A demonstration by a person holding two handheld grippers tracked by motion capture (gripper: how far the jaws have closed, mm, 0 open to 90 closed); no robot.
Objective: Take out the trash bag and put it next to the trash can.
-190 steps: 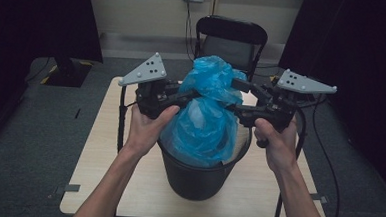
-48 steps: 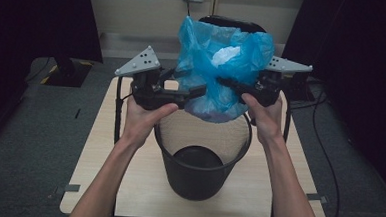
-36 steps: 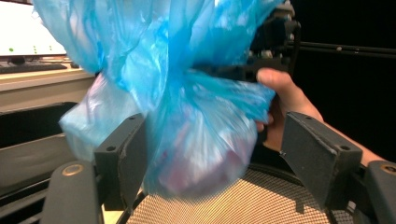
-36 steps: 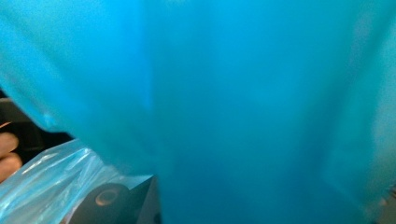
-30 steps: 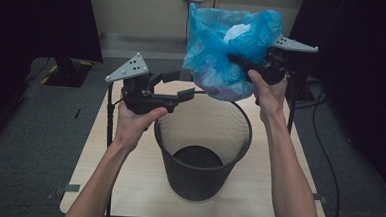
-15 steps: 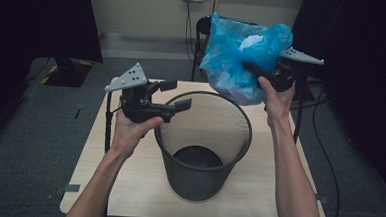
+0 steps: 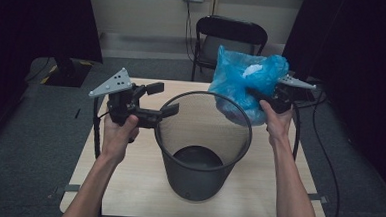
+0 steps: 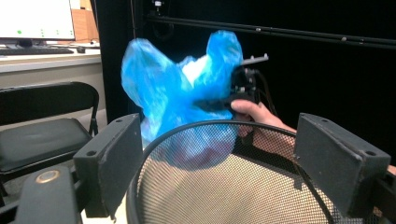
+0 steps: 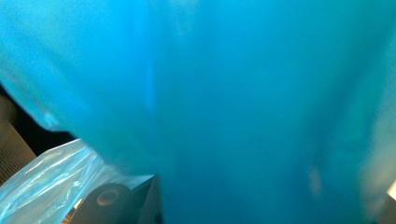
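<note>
Blue plastic bag (image 7: 247, 81) lifted clear of the black mesh bin (image 7: 202, 144), at about 2 o'clock from the bin, over the far right part of the table (image 7: 127, 180). Right gripper (image 7: 276, 99) clenched on the bag, judging from how the bag hangs from it. Left gripper (image 7: 153, 104) released, jaws apart, at 10 o'clock of the bin, beside or touching the rim; cannot tell which.

To do the step well, probably: carry the bag away to the right without dragging its bottom over the rim, and steady the bin with the left gripper so it cannot tip.

From the left gripper view: both black jaws wide on either side of the near rim, the bag (image 8: 182, 93) beyond the bin (image 8: 224, 186) with its lowest part seen through the mesh, and a hand (image 8: 254, 114) behind it. From the right gripper view: blurred blue plastic (image 9: 210, 93) pressed close; jaw position hidden there. From the high view: a chair (image 7: 229, 38) behind the table at 12 o'clock.
</note>
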